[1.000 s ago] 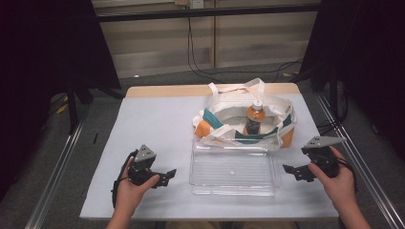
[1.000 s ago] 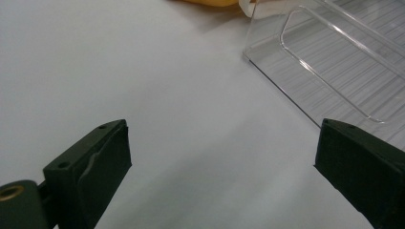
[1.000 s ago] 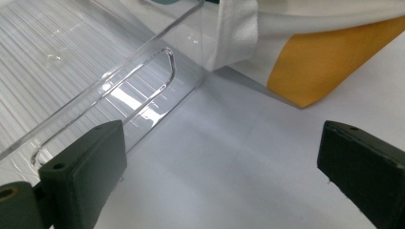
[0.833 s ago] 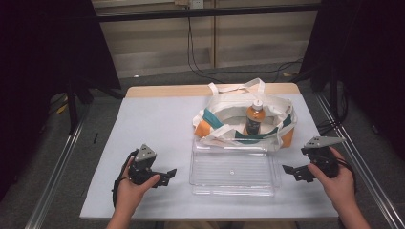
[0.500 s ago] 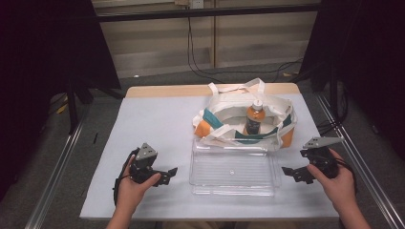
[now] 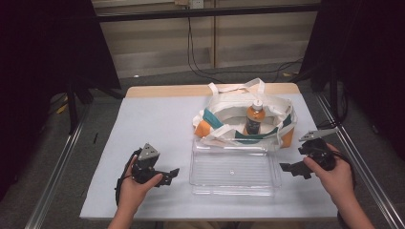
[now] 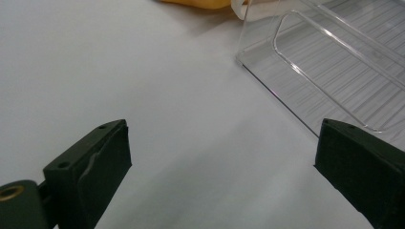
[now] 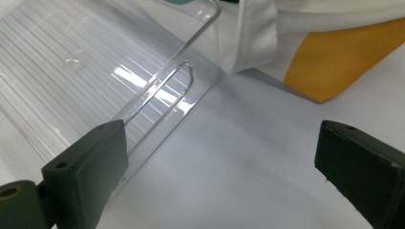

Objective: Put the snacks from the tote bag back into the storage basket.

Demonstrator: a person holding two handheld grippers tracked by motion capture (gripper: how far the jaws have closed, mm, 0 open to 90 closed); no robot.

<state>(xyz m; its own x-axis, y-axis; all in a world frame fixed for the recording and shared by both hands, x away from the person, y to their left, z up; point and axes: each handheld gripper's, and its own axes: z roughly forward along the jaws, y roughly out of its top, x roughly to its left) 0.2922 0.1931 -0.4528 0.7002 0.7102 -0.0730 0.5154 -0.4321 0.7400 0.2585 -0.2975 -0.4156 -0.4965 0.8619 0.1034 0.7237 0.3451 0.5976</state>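
Two hand-held grippers, left (image 6: 168, 174) and right (image 6: 288, 168), rest wide open and empty on the white tabletop (image 6: 153, 119), flanking a clear plastic tray (image 6: 232, 172); beyond it, a bottle (image 6: 254, 117) stands upright inside a tote bag (image 6: 220, 121).

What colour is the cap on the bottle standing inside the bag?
White. The brown bottle's cap shows best in the high view, poking up inside the white, teal and orange cloth bag.

Bottle (image 6: 255, 117) in bag (image 6: 224, 119) behind tray (image 6: 232, 187)
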